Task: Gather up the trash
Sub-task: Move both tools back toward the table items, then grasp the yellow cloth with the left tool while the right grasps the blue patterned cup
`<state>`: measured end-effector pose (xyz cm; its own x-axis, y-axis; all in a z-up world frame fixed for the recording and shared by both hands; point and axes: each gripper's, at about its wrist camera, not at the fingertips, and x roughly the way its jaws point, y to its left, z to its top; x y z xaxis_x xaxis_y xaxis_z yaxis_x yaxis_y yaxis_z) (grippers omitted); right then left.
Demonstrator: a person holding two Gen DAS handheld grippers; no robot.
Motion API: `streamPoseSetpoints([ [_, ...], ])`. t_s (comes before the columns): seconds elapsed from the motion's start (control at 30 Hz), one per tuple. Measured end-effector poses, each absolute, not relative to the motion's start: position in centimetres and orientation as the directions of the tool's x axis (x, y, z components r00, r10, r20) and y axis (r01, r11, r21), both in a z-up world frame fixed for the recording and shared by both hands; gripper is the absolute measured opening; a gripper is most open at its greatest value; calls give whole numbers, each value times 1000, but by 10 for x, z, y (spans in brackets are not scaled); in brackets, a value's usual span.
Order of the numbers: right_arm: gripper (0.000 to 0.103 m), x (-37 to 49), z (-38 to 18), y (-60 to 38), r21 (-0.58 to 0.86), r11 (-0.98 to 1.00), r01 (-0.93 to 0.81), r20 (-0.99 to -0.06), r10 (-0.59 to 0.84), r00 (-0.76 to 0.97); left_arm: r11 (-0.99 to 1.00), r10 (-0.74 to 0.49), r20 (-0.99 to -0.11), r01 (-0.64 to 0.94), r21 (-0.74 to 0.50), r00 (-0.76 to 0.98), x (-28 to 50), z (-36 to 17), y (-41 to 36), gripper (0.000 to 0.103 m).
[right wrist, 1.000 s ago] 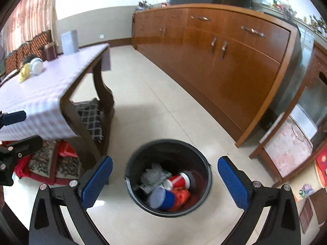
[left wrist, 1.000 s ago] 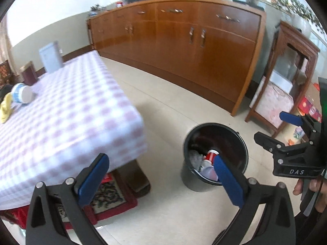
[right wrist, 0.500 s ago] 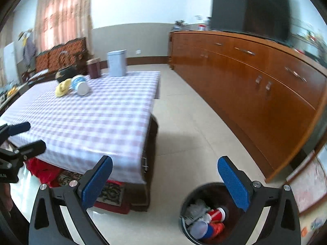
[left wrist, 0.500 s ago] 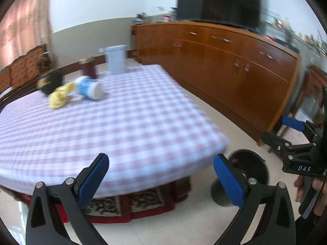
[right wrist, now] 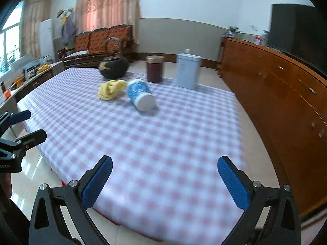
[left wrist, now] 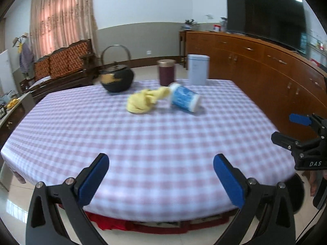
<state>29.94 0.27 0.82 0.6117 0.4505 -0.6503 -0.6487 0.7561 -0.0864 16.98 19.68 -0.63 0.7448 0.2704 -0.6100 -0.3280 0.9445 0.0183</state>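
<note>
My left gripper [left wrist: 161,178] and right gripper [right wrist: 164,181] gape empty at frame bottom; the cup [left wrist: 184,100] lies tipped mid-frame, well beyond them, touching the yellow rag [left wrist: 146,101].

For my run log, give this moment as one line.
left gripper: open, empty | right gripper: open, empty | blue cup, yellow cloth: on table

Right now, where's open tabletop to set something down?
The whole near half of the checked tablecloth is bare, from both open grippers up to the tipped blue-and-white paper cup and crumpled yellow cloth. The far edge is crowded: black iron kettle, maroon canister, pale rectangular tin.
</note>
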Motion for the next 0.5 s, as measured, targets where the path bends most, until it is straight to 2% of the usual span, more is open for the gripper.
streamPoseSetpoints([
  [0.27, 102, 363, -15, 89, -105, 701, -705, -687, 461, 561, 931, 306, -631, -363, 42, 713, 221, -29, 260, 102],
  [0.5, 92, 415, -35, 140, -93, 677, -730, -729, 453, 513, 933, 301, -664, -357, 55, 684, 263, -42, 290, 102],
])
